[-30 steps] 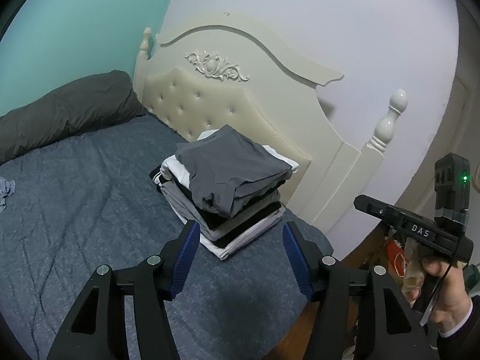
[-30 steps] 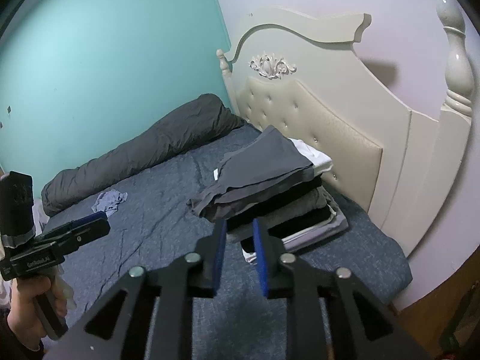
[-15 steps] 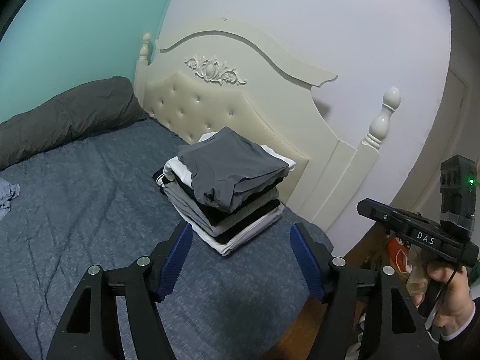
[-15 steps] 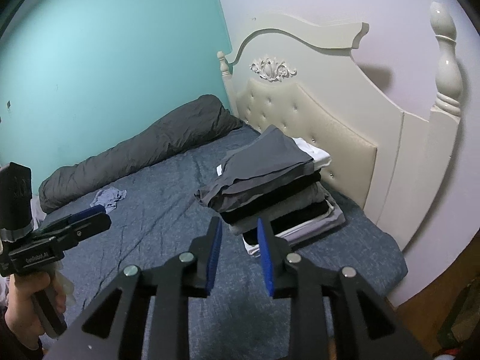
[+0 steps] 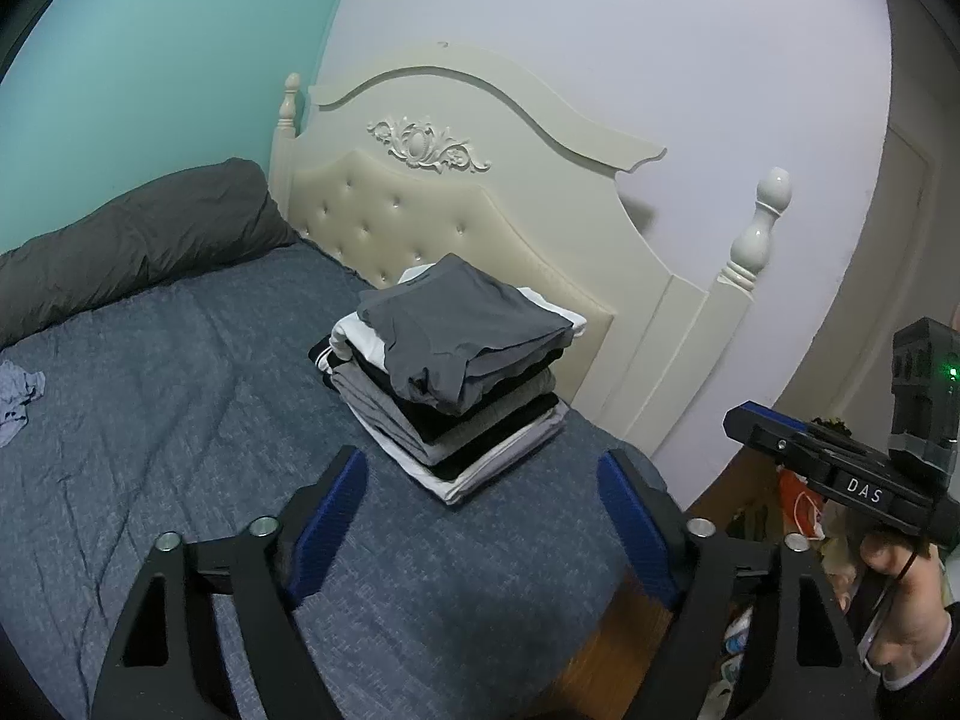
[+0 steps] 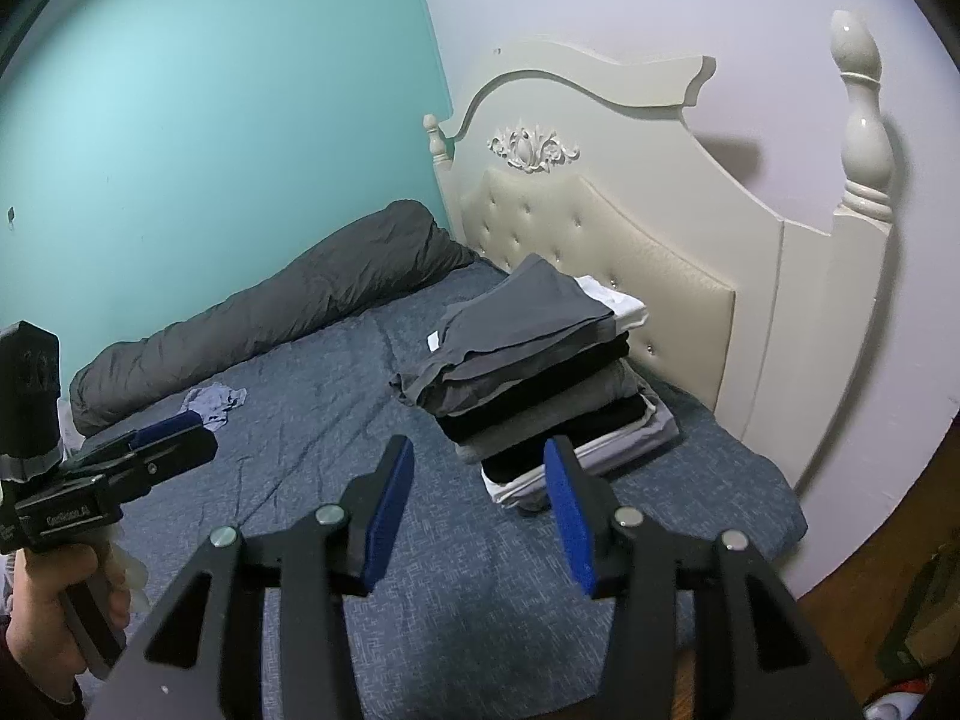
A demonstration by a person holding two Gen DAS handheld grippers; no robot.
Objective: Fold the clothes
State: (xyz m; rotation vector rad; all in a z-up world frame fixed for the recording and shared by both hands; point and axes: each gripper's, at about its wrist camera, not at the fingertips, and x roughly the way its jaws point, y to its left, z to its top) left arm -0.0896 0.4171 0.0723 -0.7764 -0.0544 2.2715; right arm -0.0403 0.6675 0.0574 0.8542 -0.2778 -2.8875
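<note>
A stack of folded clothes in grey, black and white sits on the blue bed near the headboard, with a dark grey garment on top. A small crumpled blue-grey garment lies loose further down the bed. My left gripper hovers open in front of the stack, nothing between its blue pads. My right gripper is open too, held short of the stack and empty. Each gripper shows in the other's view, held by a hand: the right gripper and the left gripper.
A cream tufted headboard with a corner post stands right behind the stack. A dark grey rolled duvet lies along the teal wall. The bed corner drops to a wooden floor with clutter beside it.
Both grippers have drawn back from the stack. The right gripper, nearly shut a second ago, has opened wide. The left gripper has opened further.
</note>
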